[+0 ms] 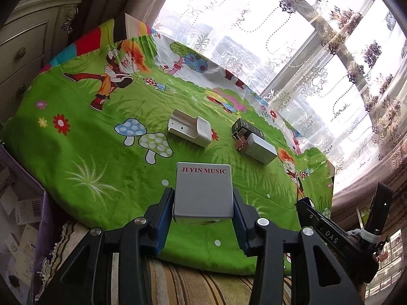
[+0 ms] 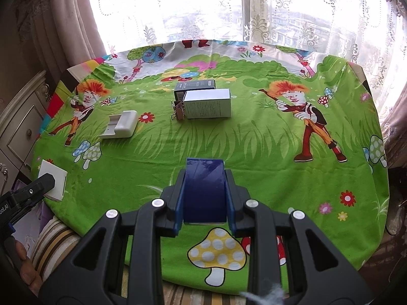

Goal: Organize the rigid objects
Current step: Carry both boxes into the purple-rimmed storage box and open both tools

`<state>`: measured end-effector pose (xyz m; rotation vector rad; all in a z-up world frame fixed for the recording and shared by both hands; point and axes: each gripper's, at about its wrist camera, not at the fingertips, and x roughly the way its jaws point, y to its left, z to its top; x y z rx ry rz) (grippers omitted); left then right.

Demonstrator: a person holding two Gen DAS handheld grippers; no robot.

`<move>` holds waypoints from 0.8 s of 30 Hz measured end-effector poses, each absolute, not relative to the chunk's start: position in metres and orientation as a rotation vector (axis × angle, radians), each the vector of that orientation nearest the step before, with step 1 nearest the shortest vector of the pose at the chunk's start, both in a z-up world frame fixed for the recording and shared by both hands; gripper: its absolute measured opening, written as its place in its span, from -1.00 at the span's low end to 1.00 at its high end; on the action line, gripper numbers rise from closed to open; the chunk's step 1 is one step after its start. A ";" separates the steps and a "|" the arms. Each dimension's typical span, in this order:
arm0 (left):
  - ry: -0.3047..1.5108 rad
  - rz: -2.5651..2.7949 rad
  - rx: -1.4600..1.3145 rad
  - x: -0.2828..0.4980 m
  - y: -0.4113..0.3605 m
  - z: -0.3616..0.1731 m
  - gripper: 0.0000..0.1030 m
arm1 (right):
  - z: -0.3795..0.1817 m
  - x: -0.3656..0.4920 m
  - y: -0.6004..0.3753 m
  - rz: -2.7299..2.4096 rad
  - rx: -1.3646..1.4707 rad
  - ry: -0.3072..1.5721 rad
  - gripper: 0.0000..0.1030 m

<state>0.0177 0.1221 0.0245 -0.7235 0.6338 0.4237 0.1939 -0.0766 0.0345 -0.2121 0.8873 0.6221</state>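
Note:
My left gripper (image 1: 202,193) is shut on a pale grey box (image 1: 203,190) printed "JI YIN MUSIC", held just above the near edge of the green cartoon cloth (image 1: 101,157). In the right wrist view the same box (image 2: 54,181) shows at the far left, held by the left gripper (image 2: 33,190). My right gripper (image 2: 204,175) is shut on a dark blue box (image 2: 204,190), held above the cloth's near middle. Further back lie a white holder (image 2: 122,124), a white box (image 2: 207,103), a dark box (image 2: 194,87) behind it and binder clips (image 2: 178,110).
A cream dresser (image 1: 25,50) stands at the left. A purple carton (image 1: 38,223) of packets sits at the lower left. Lace curtains (image 2: 279,12) hang behind the cloth's far edge. Striped fabric (image 1: 190,287) shows under the cloth's near edge. The right half of the cloth (image 2: 292,152) bears nothing.

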 end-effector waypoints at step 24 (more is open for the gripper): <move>0.588 0.687 -0.884 -0.109 0.193 0.022 -0.14 | 0.063 0.077 0.026 0.970 -0.332 0.856 -0.39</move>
